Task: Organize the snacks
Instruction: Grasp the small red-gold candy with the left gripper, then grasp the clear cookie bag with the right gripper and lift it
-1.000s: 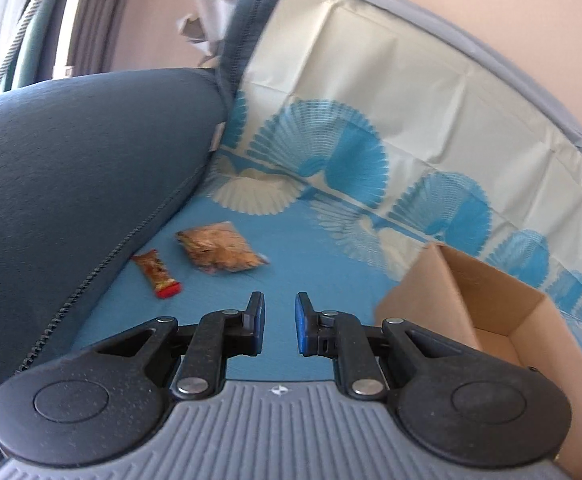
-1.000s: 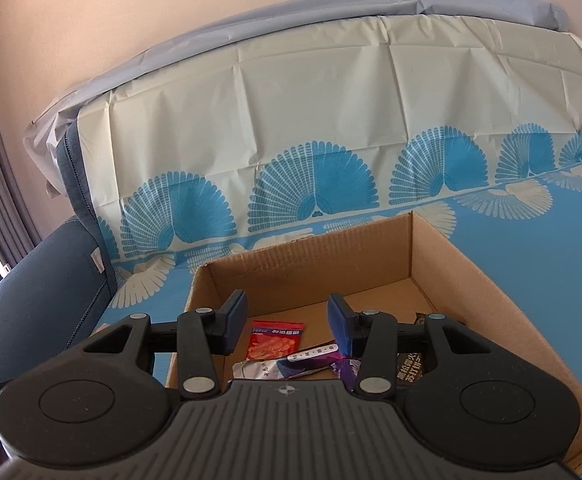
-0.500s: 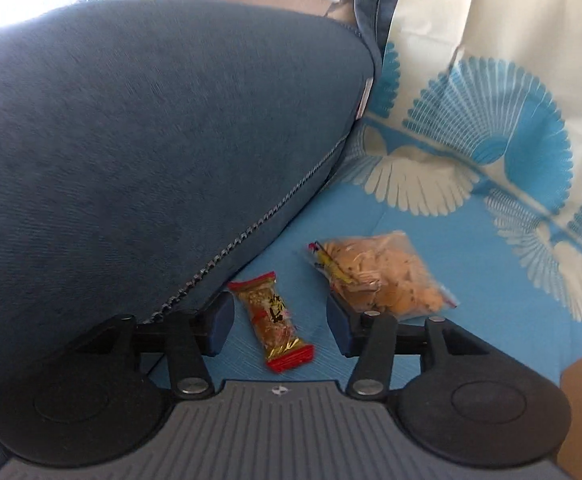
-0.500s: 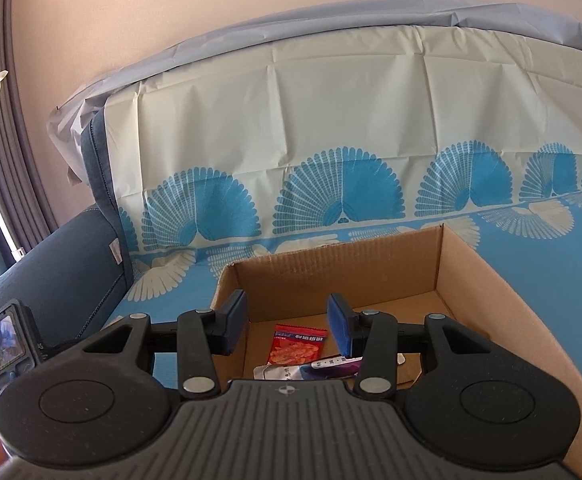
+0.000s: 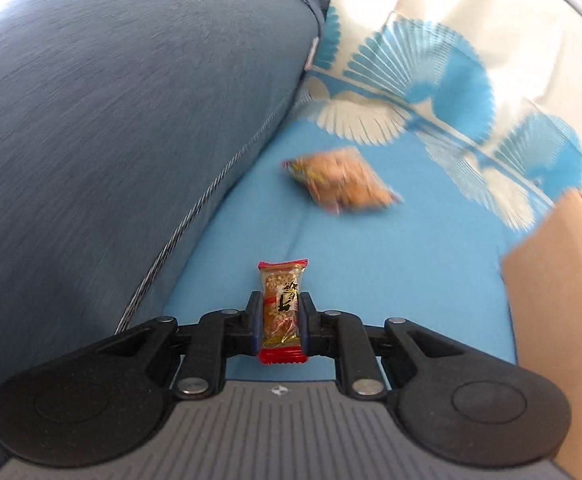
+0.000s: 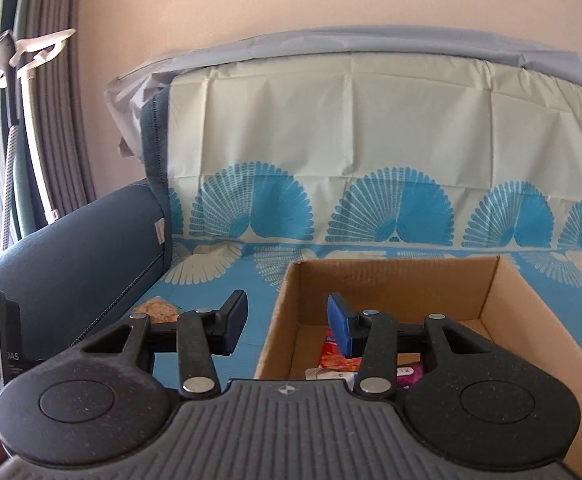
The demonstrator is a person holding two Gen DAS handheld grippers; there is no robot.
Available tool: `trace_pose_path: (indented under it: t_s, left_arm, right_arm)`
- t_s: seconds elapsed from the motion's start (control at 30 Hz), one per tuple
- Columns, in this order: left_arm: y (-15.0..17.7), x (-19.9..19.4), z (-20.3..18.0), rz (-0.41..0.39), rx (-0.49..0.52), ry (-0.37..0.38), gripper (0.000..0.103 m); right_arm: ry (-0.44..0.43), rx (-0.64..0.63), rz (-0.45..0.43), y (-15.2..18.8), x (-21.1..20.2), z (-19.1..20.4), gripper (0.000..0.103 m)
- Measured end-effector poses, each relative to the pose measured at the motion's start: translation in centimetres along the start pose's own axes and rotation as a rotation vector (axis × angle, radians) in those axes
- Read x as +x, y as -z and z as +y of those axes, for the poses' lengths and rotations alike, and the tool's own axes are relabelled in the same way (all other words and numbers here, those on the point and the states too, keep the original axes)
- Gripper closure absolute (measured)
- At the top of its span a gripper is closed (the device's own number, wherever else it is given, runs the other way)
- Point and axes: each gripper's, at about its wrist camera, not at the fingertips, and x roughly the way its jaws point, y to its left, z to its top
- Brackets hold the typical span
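Left wrist: left claw [image 5: 281,322] closing on snack bar [image 5: 282,309]

To my left the blue armrest [image 5: 111,140] walls me in, and on my right stands the cardboard box [image 5: 551,300]. Between them open blue sofa cover [image 5: 391,260] leaves me passage. Only a snack bag [image 5: 339,180] lies ahead. The box's top is open [image 6: 391,288].

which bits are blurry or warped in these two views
Left wrist view: the cracker bag and fan-print cover smear with motion blur, while the snack bar between the closing left gripper stays sharp. Right wrist view: crisp, but fisheye bends the cardboard box and curtain.
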Motion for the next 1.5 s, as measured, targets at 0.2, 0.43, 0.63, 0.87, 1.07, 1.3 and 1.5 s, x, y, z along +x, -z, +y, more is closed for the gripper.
trace_pose_path:
  t_s: [0.2,0.43,0.63,0.87,1.07,1.3,1.5]
  left_arm:
    - [2.0,-1.0,1.1,0.044,-0.113,0.031,0.084]
    - [2.6,-0.9,0.8,-0.008,-0.124,0.01,0.084]
    - [2.3,-1.1,2.2,-0.017,-0.206,0.004,0.084]
    - [1.9,-0.9,2.3,-0.008,-0.222,0.008,0.084]
    - [1.9,-0.8,2.3,-0.009,-0.216,0.01,0.084]
    - [2.0,-0.7,1.8,-0.015,-0.2,0.006,0.084]
    - [2.2,-1.1,1.3,-0.027,-0.167,0.005,0.084]
  right_arm:
    - [-0.091,-0.089,-0.01,-0.2,-0.6,3.8,0.056]
    - [-0.252,-0.098,0.087,-4.6,4.5,9.1,0.033]
    - [-0.269,-0.222,0.242,-4.4,14.9,14.6,0.022]
    - [-0.269,-0.215,0.466,-1.1,26.0,17.4,0.021]
    - [-0.28,-0.269,0.518,0.4,30.7,19.3,0.014]
    - [-0.239,-0.395,0.511,1.2,31.7,20.3,0.045]
    - [-0.218,-0.343,0.464,-0.7,27.7,17.8,0.056]
